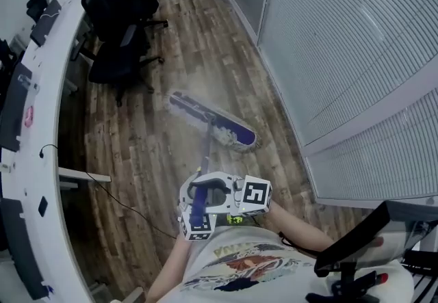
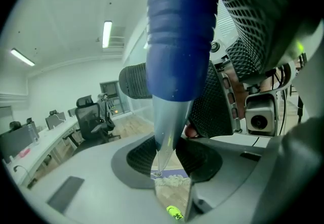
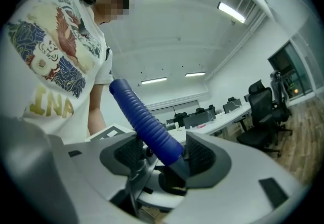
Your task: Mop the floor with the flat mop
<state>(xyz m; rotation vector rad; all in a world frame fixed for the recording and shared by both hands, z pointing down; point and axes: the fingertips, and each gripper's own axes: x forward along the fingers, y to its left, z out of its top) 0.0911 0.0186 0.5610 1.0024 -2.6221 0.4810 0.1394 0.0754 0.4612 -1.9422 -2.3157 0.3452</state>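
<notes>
The flat mop's head [image 1: 213, 121] lies on the wood floor ahead of me, blue with pale fringe. Its metal pole [image 1: 204, 152] rises toward me and ends in a ribbed blue grip [image 1: 198, 204]. Both grippers hold it close to my chest. My left gripper [image 1: 194, 213] is shut where the blue grip [image 2: 177, 41] meets the pole; in the left gripper view its jaws [image 2: 169, 160] frame the mop head [image 2: 172, 181] below. My right gripper [image 1: 217, 192] is shut on the blue grip [image 3: 147, 122], which crosses its jaws [image 3: 162, 154] at a slant.
A long curved white desk [image 1: 42, 96] runs down the left, with black office chairs [image 1: 118, 28] at its far end. A glass wall with blinds [image 1: 335, 42] bounds the right. A thin cable [image 1: 116, 200] trails over the floor. A black stand [image 1: 366, 240] sits at the bottom right.
</notes>
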